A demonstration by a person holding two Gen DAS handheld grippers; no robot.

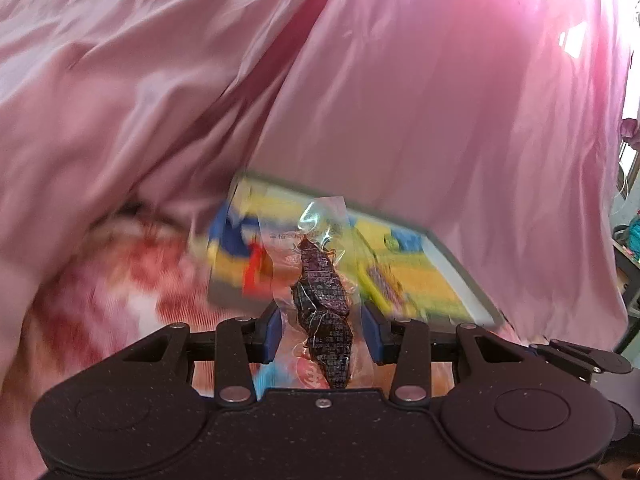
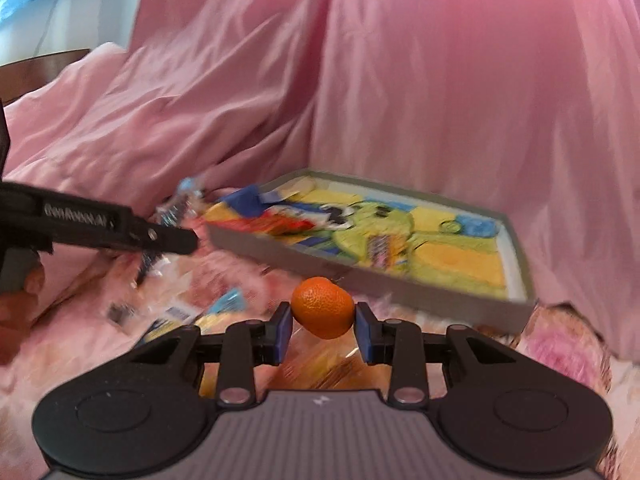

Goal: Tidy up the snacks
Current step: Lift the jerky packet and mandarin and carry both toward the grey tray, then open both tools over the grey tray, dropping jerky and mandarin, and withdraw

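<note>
My left gripper (image 1: 324, 332) is shut on a clear snack packet (image 1: 320, 292) with a dark filling, which stands upright between the blue pads. Beyond it lies a grey tray (image 1: 454, 258) with a bright cartoon lining and a few snacks inside. In the right wrist view my right gripper (image 2: 323, 335) is shut on an orange tangerine (image 2: 322, 306), held above the cloth just in front of the tray (image 2: 400, 286). The left gripper (image 2: 176, 240) reaches in from the left edge of that view, short of the tray's left corner.
Several loose snack packets (image 2: 172, 316) lie scattered on the floral cloth (image 2: 560, 344) left of the tray. Pink drapery (image 2: 400, 80) hangs close behind and around the tray. Both views are blurred by motion.
</note>
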